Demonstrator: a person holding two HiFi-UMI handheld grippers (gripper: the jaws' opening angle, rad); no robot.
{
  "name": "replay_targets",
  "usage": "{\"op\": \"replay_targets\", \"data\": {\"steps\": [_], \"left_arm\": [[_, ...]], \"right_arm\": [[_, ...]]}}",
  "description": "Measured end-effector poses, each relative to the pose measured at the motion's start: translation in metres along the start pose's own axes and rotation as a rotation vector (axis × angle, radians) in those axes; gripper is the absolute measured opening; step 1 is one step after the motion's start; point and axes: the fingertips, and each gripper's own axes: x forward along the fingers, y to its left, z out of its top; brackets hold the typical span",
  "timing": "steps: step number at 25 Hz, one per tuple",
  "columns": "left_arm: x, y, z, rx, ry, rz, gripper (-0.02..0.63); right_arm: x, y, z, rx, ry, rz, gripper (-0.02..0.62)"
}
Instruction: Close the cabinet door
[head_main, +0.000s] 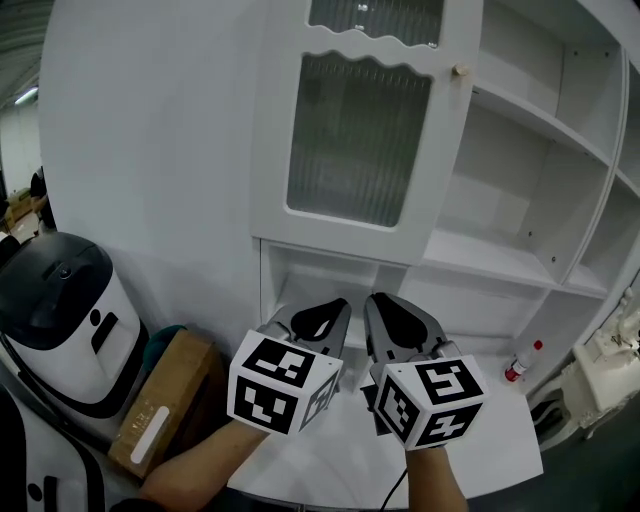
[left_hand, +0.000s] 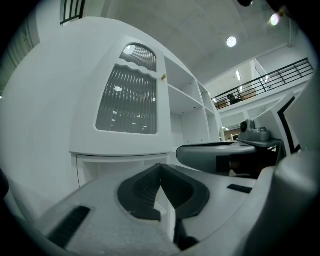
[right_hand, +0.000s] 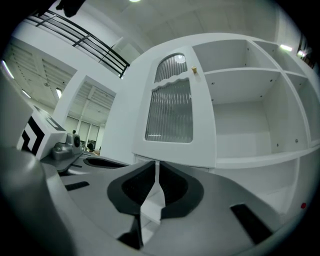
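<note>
The white cabinet door (head_main: 360, 140) with a ribbed glass pane stands swung out from the cabinet, its small knob (head_main: 461, 71) on the right edge. Open shelves (head_main: 530, 200) lie bare to its right. My left gripper (head_main: 338, 305) and right gripper (head_main: 378, 300) hang side by side below the door, pointing at the cabinet and touching nothing. The left gripper view shows the door (left_hand: 127, 100) ahead and the left gripper (left_hand: 160, 166) shut and empty. In the right gripper view the right gripper (right_hand: 156, 164) has only a thin slit between its pads, with the door (right_hand: 170, 112) and knob (right_hand: 194, 70) beyond.
A white appliance with a black lid (head_main: 60, 320) and a cardboard box (head_main: 165, 400) stand on the floor at the left. A small bottle with a red cap (head_main: 522, 362) lies on the white counter (head_main: 480, 440) at the right. Below the door is an open lower compartment (head_main: 320, 280).
</note>
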Motion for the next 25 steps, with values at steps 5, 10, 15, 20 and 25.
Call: {"op": "replay_targets", "data": {"steps": [5, 10, 15, 20, 25], "left_arm": [[-0.01, 0.004, 0.002, 0.015, -0.007, -0.003, 0.012], [-0.016, 0.006, 0.002, 0.021, -0.008, -0.01, 0.012], [-0.019, 0.008, 0.0, 0.021, -0.005, -0.014, 0.012], [-0.018, 0.009, -0.002, 0.023, -0.006, -0.019, 0.012], [-0.017, 0.013, -0.001, 0.021, -0.011, -0.019, 0.012]], "right_arm": [[-0.002, 0.018, -0.005, 0.0, 0.012, -0.009, 0.034], [-0.006, 0.028, -0.005, -0.003, 0.01, -0.022, 0.034], [-0.006, 0.031, -0.008, -0.007, 0.016, -0.034, 0.034], [-0.005, 0.028, -0.008, -0.009, 0.015, -0.046, 0.034], [-0.001, 0.029, -0.01, -0.012, 0.021, -0.046, 0.032]]}}
